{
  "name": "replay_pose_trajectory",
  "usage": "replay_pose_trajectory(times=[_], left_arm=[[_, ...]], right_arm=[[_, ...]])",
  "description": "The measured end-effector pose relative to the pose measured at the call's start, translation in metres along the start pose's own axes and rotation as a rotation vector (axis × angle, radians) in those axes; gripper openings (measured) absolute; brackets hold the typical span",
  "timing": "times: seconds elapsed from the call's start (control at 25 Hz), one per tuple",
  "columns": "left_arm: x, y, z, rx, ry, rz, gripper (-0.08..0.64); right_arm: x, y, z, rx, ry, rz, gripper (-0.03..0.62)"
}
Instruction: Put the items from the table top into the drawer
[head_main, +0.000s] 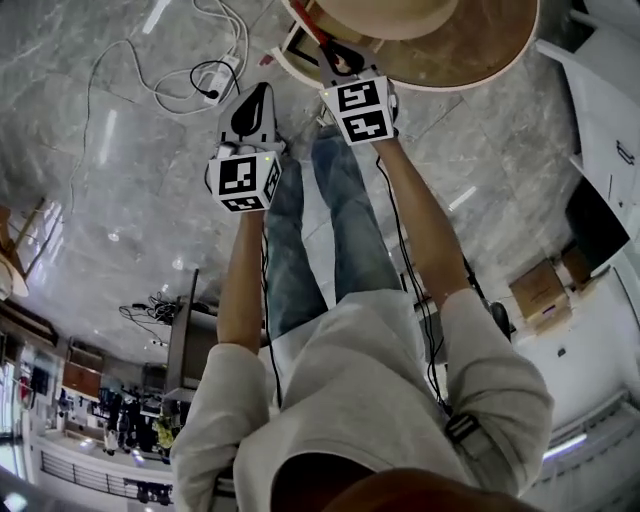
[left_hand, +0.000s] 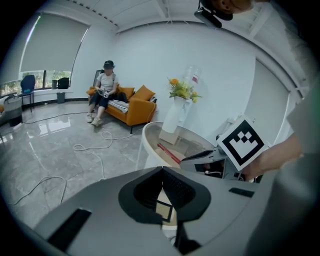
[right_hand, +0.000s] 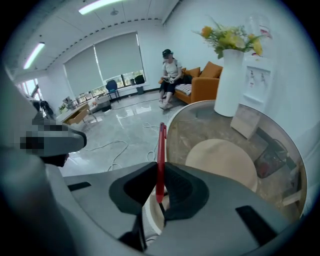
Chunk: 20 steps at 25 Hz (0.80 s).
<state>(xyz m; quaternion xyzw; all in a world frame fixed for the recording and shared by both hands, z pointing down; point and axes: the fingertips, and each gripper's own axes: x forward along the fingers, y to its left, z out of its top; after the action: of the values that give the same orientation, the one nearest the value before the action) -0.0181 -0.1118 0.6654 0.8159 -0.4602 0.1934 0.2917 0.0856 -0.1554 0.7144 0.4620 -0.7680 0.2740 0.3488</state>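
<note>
now right hand-held gripper (right_hand: 161, 169) — clamping red pen (right_hand: 161, 142)

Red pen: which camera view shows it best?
The right gripper view: the red pen stands upright, clamped between the right gripper's jaws, nearly whole. The head view shows only a red sliver; the left gripper view a thin slanted line.

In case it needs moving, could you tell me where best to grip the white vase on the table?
Grip the white vase around its plain body near mid-height, coming in level from the near side. It stands upright and slim, and the flowers fill its mouth, so coming from above looks blocked.
</note>
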Motion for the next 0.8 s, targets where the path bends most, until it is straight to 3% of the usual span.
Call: replay_pose_trajectory(times=[0.2,0.44,0.6,0.8], left_arm=[[-0.038,0.047,-0.019,-0.055,-0.014,0.082,0.015],[-0.063,0.078,-0.047,-0.118,-0.018,0.130,0.015],[-0.058,0.083,-0.068,-0.137,-0.009,0.125,0.015],[-0.032,0.080,-0.097,-0.143,0.010,0.099,0.015]], right_arm=[[0.023,0.065,0.010,-0.075,0.014,0.080,0.066],[0.046,0.119,-0.011,-0.131,0.069,0.139,0.067],[0.065,0.125,-0.048,-0.142,0.120,0.154,0.066],[0.092,0.099,-0.113,-0.127,0.221,0.121,0.066]])
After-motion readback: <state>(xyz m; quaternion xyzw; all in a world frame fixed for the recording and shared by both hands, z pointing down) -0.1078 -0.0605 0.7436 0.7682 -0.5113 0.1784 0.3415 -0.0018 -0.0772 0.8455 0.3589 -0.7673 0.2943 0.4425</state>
